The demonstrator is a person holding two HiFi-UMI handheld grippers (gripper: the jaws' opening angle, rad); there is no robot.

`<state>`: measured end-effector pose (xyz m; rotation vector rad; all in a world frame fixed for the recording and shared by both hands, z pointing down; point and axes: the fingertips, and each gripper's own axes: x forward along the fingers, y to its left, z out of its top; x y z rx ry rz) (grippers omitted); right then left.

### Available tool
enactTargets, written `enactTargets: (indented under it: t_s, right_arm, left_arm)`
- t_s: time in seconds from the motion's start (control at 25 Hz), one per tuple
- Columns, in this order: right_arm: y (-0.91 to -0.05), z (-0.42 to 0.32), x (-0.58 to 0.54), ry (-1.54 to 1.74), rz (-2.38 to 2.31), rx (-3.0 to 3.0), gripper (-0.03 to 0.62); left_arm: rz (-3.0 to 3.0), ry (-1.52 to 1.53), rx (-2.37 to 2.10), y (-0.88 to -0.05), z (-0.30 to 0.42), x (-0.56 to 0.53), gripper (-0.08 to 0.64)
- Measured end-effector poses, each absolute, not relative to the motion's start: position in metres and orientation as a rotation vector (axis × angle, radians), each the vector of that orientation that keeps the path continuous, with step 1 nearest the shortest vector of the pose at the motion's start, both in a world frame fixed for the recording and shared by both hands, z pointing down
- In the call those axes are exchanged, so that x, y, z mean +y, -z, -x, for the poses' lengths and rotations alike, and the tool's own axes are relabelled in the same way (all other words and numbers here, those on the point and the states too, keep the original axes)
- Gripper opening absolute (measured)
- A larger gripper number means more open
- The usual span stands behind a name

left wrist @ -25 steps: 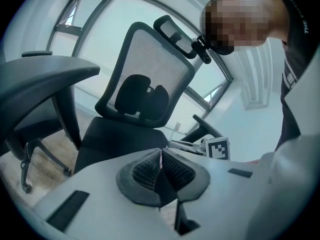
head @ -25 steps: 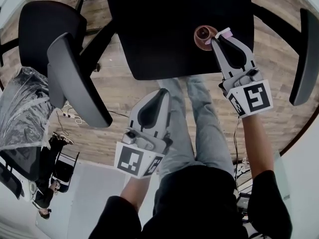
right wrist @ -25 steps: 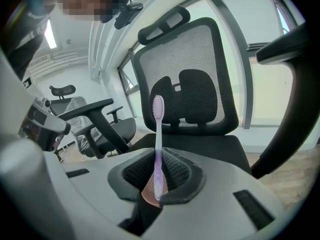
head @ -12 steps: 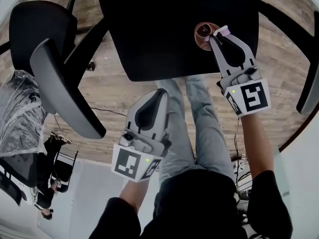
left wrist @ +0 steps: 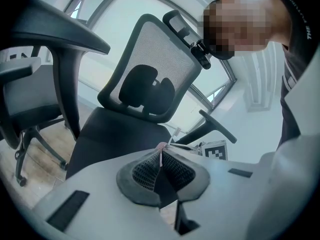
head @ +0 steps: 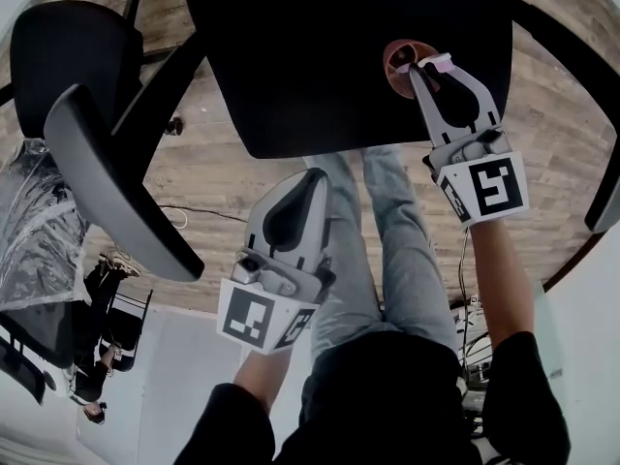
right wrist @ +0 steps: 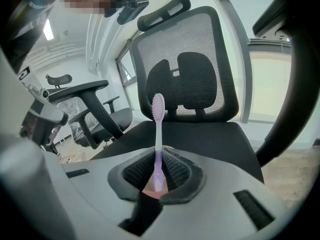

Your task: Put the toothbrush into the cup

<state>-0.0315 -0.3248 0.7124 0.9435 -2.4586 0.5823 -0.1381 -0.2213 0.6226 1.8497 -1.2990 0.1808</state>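
My right gripper [head: 427,64] clamps the lilac plastic toothbrush [right wrist: 158,134] above the round pink cup [head: 391,67] on a black chair seat [head: 320,66], my left gripper [head: 311,175] closed, empty

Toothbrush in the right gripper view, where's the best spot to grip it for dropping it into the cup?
The lower handle, jaws closing on it from either side, as the right gripper holds it now. The toothbrush is straight and thin there, and the bristled head sits clear beyond the jaws, near the cup.
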Motion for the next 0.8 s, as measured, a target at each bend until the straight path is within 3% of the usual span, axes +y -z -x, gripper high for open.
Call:
enactTargets:
  t_s: [0.8]
  right_arm:
    - [-0.717,0.038,-0.324,-0.514,-0.904,-2.413,0.055]
  left_arm:
    - [-1.849,-0.193,-1.307,-0.623,0.146,-0.219,0.032]
